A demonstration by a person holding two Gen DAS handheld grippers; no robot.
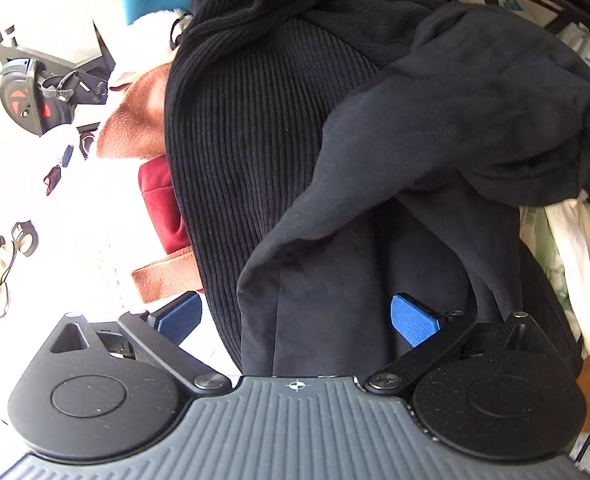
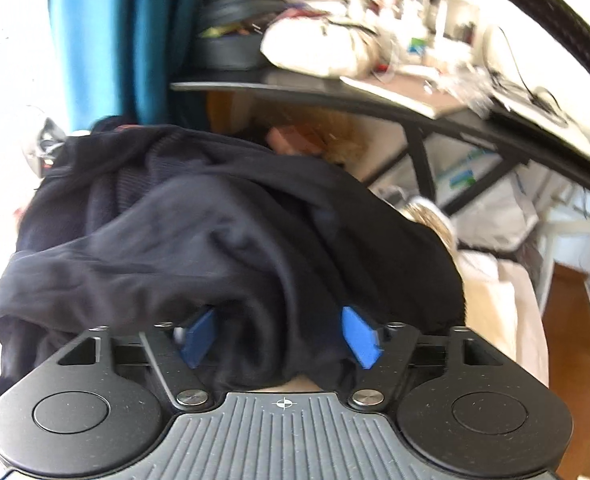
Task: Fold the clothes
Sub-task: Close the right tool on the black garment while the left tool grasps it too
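A black ribbed knit garment lies spread out, and a smoother dark navy garment is draped over its right side. My left gripper points steeply down over both and is open wide; the navy garment's lower edge runs between its blue pads without being pinched. In the right wrist view the navy garment is heaped in loose folds, with the ribbed one behind it. My right gripper is open, a bunch of the navy cloth sitting between its fingers.
Tan fabric and a dark red cloth stick out left of the ribbed garment. White clothes are piled at the right. A cluttered black table and a teal curtain stand behind. An exercise bike is at the far left.
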